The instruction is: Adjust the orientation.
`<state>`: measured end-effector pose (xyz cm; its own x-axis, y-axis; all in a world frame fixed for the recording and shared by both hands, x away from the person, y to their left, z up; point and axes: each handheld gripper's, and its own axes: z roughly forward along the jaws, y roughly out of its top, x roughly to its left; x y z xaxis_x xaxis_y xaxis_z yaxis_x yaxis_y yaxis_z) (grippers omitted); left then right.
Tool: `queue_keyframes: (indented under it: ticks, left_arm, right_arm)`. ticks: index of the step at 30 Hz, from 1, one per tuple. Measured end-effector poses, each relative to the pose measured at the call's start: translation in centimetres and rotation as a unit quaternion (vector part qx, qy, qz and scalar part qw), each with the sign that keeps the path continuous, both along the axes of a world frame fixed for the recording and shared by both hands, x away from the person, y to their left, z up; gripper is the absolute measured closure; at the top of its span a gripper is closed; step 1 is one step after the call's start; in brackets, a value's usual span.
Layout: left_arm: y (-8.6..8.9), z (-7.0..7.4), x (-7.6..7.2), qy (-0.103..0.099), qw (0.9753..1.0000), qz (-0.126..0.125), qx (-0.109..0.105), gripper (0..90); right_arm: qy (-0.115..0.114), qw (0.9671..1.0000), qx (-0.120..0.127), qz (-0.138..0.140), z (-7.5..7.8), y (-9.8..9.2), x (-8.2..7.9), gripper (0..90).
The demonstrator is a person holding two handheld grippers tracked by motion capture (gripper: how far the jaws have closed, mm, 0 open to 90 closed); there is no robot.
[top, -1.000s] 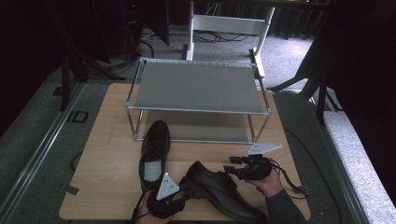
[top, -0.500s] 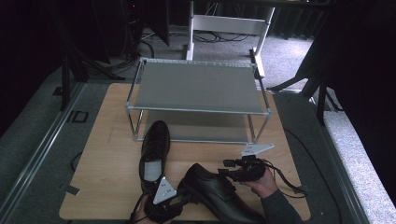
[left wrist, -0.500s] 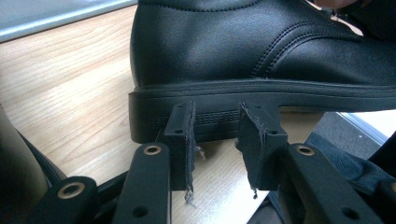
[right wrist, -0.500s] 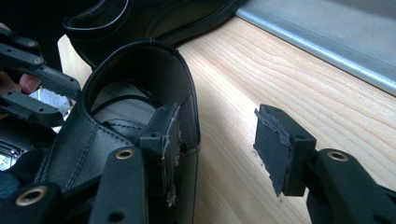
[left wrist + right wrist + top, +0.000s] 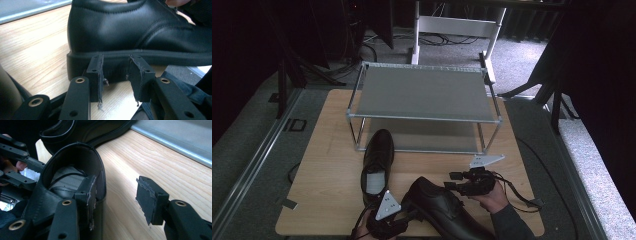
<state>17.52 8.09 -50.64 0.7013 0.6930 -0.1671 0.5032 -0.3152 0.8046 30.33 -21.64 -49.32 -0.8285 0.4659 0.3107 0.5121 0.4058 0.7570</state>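
a: high view first — we've got the near shoe (image 5: pixel 447 210) lying at the front of the table (image 5: pixel 327 150), toe toward us and to the right, heel pointing up toward the other shoe (image 5: pixel 377 160), which sits just beside it in front of the rack (image 5: pixel 422 95).

b: and we're on it from both ends. left gripper (image 5: pixel 404 216) is at the sole edge by the heel; in the left gripper view its pads (image 5: pixel 96 72) rest against the rubber sole with a gap between them, so we'd call it released, not clamped on anything.

a: right gripper (image 5: pixel 115 197) is wide apart too, one jaw inside the shoe's opening, the other outside over bare wood. it straddles the heel collar (image 5: pixel 100 170) without pinching it.

b: how do we think it handles?

a: leather upper looks smooth and a bit shiny, so likely slippery on flat faces. the collar is thin and will probably flex when we squeeze. the sole looks stiff and thick, and we'd guess it carries most of the weight.

b: so the collar is the place to take it — a rim the jaws can close across. close firmly, expect the toe to sag.

a: agreed. the sole edge seems too broad for the left jaws as they stand; we'd use that side to steady only.
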Motion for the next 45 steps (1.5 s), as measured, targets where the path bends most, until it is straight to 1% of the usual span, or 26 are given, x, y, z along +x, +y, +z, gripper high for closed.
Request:
queue_keyframes:
  ticks: [2,3,5,9,11,13,15,17,20,23,25,28,29,31,32,33,34,36,37,39,42,45]
  left_arm:
    - [-0.1,0.0,-0.1,-0.002,1.0,-0.005,0.001,64.6]
    - [-0.1,0.0,-0.1,-0.002,1.0,-0.006,0.005,64.5]
    - [0.0,0.0,-0.1,0.0,1.0,-0.006,0.002,64.6]
    - [0.0,0.0,-0.2,0.001,1.0,-0.008,0.001,64.5]
    - [0.0,0.0,-0.2,0.001,1.0,-0.009,0.0,64.3]
    - [0.0,0.0,-0.1,0.001,1.0,-0.01,0.001,64.1]
    - [0.0,0.0,-0.1,0.002,1.0,-0.009,0.001,64.0]
    - [0.0,0.0,-0.1,0.002,1.0,-0.01,0.002,63.9]
    - [0.0,-0.1,-0.1,0.003,0.9999,-0.01,0.002,64.0]
    - [0.0,-0.1,-0.1,0.002,0.9999,-0.011,0.003,64.1]
    - [0.0,-0.1,0.0,0.001,0.9999,-0.011,-0.001,64.0]
    - [-0.1,0.0,0.1,-0.001,1.0,-0.008,-0.004,63.4]
    - [-0.1,0.0,0.2,-0.003,1.0,-0.008,-0.006,62.9]
    - [-0.2,0.1,0.3,-0.003,1.0,-0.007,-0.006,62.7]
    - [-0.2,0.1,0.3,-0.003,0.9999,-0.007,-0.006,62.5]
    - [-0.2,0.1,0.3,-0.003,1.0,-0.007,-0.005,62.6]
    - [-0.3,0.1,0.3,-0.001,1.0,-0.005,0.0,62.5]
    - [-0.4,-0.2,0.3,0.004,1.0,-0.008,0.0,62.2]
    - [-0.4,-0.3,0.3,0.005,0.9999,-0.01,0.001,62.2]
    - [-0.6,-0.5,0.3,0.008,0.9999,-0.013,0.001,62.2]
    - [-1.0,-0.7,0.4,0.011,0.9998,-0.018,0.001,62.2]
    - [-1.3,-0.9,0.5,0.015,0.9996,-0.023,0.004,62.2]
  right_arm:
    - [-0.002,1.0,-0.002,0.002,0.1,0.1,-0.1,49.2]
    - [0.002,1.0,0.002,0.007,0.0,0.2,-0.1,49.2]
    - [0.004,0.9999,0.003,0.01,0.0,0.3,-0.3,49.3]
    - [0.0,0.9999,0.004,0.012,0.2,0.4,-0.6,48.9]
    - [-0.004,0.9999,0.0,0.01,0.2,0.5,-0.6,49.4]
    - [-0.008,0.9999,-0.013,0.002,0.3,0.8,-0.5,49.6]
    - [0.0,0.9999,-0.01,0.008,0.3,1.2,-0.3,49.5]
    - [0.003,0.9998,-0.014,0.017,0.2,1.6,-0.2,49.8]
    - [0.013,0.9992,-0.025,0.028,-0.3,2.4,0.1,53.4]
    - [0.024,0.9988,-0.024,0.037,-0.6,2.9,0.3,60.0]
    - [0.03,0.9983,-0.034,0.035,-0.9,3.3,0.5,63.3]
    - [0.039,0.9973,-0.047,0.042,-1.1,3.9,0.8,68.9]
    - [0.042,0.9968,-0.053,0.042,-1.1,4.1,0.9,72.4]
    - [0.046,0.9961,-0.056,0.051,-1.2,4.3,1.0,82.1]
    - [0.045,0.9958,-0.056,0.056,-1.2,4.4,0.9,85.0]
    - [0.042,0.9959,-0.058,0.055,-1.1,4.5,0.8,85.9]
    - [0.042,0.9959,-0.058,0.055,-1.0,4.5,0.8,86.2]
    - [0.041,0.9961,-0.053,0.058,-0.7,4.2,0.6,86.5]
    - [0.036,0.9963,-0.051,0.059,-0.5,4.1,0.5,86.6]
    - [0.026,0.9966,-0.056,0.055,-0.1,3.8,0.4,86.8]
    - [0.011,0.997,-0.067,0.037,0.6,3.3,0.5,86.8]
    - [-0.006,0.9962,-0.087,0.005,1.1,3.2,1.2,86.9]
